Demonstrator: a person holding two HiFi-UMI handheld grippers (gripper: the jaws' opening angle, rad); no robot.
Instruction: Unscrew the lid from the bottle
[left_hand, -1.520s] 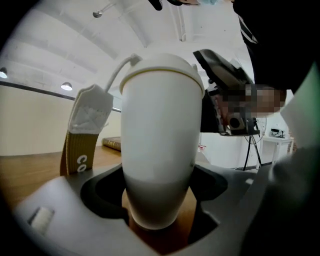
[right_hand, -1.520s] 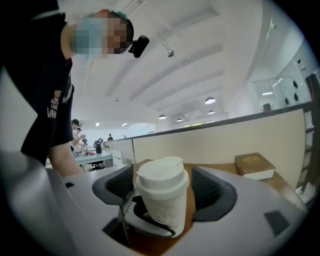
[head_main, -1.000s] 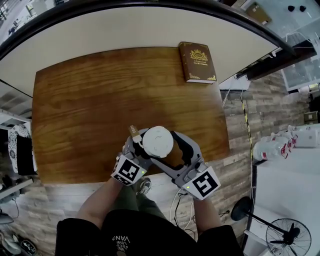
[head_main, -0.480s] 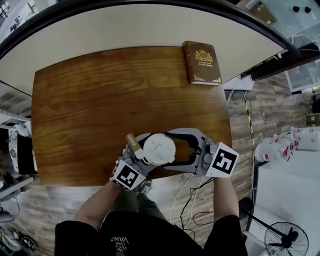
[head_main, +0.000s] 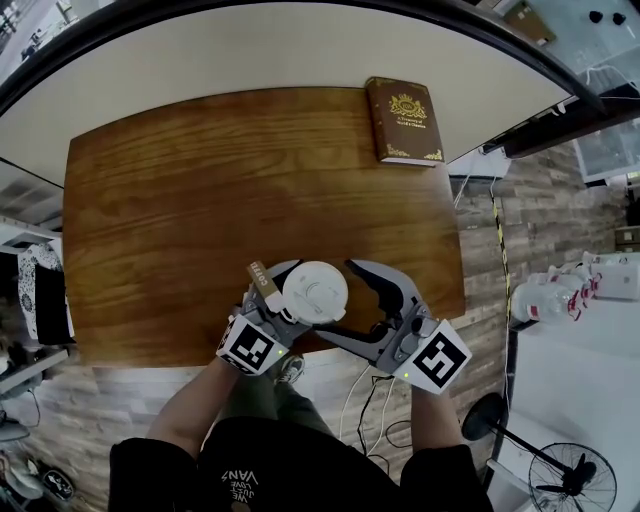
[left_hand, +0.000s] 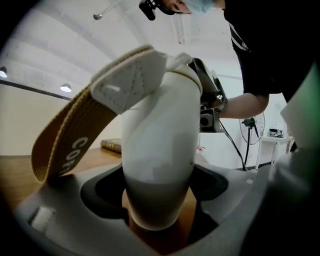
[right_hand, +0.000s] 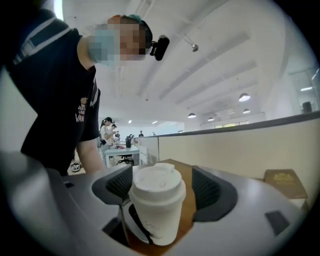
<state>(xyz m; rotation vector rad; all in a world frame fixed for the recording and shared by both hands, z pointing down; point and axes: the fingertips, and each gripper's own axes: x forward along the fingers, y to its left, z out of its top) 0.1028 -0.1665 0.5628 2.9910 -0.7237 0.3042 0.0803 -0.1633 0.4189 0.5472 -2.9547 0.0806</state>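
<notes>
– Two grippers are working at the 6 o'clock edge of the wooden table (head_main: 200, 200). What's the left one doing?

– The left gripper (left_hand: 157, 200) is clamping the white bottle (right_hand: 156, 210). Both jaws are pressing on the lower body. It's coming in from the bottle's 7 o'clock in the head view.

– And the right?

– The right gripper (right_hand: 157, 187) is sitting released, its jaws spread wide. The white lid (head_main: 315, 292) is standing between them, with a gap showing on each side and neither pad touching. It's reaching in from the lid's 4 o'clock.

– Is the lid on or off?

– It's sitting on the bottle's top.

– Is the bottle resting on the table?

– Can't tell. It's sitting over the wood near the 6 o'clock edge, with its base hidden among the jaws.

– Anything hanging off it?

– A tan strap (left_hand: 65, 145) with white lettering is looping off the neck. In the head view it's sticking out at the lid's 10 o'clock.

– What about further out?

– A brown book (head_main: 404, 122) with gold ornament is lying flat at the table's 1 o'clock corner, well apart from the bottle. A fan (head_main: 570, 470) is standing on the floor at 4 o'clock, off the table.
</notes>
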